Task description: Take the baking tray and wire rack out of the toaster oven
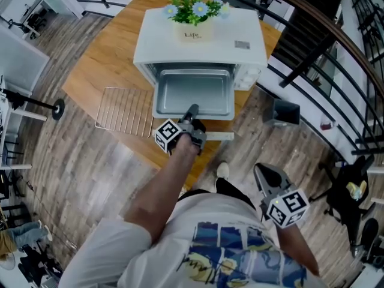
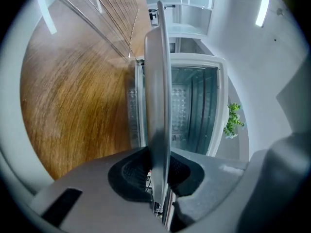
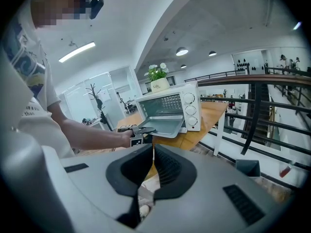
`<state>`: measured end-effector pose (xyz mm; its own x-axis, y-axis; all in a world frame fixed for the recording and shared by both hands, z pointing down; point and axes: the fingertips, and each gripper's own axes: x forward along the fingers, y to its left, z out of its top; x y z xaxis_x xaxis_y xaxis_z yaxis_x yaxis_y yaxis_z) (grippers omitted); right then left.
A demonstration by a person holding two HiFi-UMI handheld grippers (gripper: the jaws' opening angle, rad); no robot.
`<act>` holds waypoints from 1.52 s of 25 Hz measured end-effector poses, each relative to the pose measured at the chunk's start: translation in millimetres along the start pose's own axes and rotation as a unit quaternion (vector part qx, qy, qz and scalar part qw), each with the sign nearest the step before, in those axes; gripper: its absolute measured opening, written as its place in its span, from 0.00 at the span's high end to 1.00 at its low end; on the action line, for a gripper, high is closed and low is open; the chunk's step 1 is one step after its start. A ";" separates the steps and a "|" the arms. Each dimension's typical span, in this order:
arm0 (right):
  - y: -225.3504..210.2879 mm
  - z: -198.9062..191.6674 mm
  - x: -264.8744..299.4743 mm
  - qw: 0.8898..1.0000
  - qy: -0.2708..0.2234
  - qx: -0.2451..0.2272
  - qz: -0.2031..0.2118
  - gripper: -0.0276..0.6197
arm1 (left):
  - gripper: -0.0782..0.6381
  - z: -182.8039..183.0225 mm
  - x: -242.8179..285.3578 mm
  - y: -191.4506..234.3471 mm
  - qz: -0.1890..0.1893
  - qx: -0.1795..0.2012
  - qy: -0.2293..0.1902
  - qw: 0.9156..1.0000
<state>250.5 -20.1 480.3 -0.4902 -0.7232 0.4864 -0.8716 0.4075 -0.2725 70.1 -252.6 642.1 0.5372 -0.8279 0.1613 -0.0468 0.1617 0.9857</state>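
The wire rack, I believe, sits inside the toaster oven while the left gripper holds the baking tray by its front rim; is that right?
Not quite: the head view shows the wire rack lying on the wooden table, left of the toaster oven, not inside it. The left gripper does hold the baking tray by its front rim.

This looks like an upper gallery in a large office or studio building, not a home: a black railing (image 1: pixel 312 62) curves round a wood-plank floor (image 1: pixel 72 161), with glass-walled rooms (image 3: pixel 92 101) and strip lights (image 3: pixel 77 51) beyond. A wooden counter (image 1: pixel 108 59) bearing a white toaster oven (image 1: pixel 240 29) and potted flowers (image 1: pixel 195 8) stands by the railing.
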 end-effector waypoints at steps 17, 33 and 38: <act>25.3 -0.4 5.5 1.000 0.003 -0.013 0.009 0.94 | 0.84 -17.5 -32.7 0.8 0.008 -0.009 0.022 1.000; 45.7 2.1 19.6 0.999 0.002 -0.022 0.023 0.94 | 0.84 -29.5 -62.9 -7.4 0.006 -0.011 0.053 0.999; 57.2 3.4 25.4 0.999 0.001 -0.024 0.030 0.94 | 0.84 -30.1 -78.6 -17.0 -0.002 -0.014 0.065 0.998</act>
<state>188.2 -17.0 474.2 -0.5416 -0.6952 0.4727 -0.8395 0.4767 -0.2608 54.0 -174.1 611.2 0.6422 -0.7520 0.1485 -0.0222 0.1754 0.9842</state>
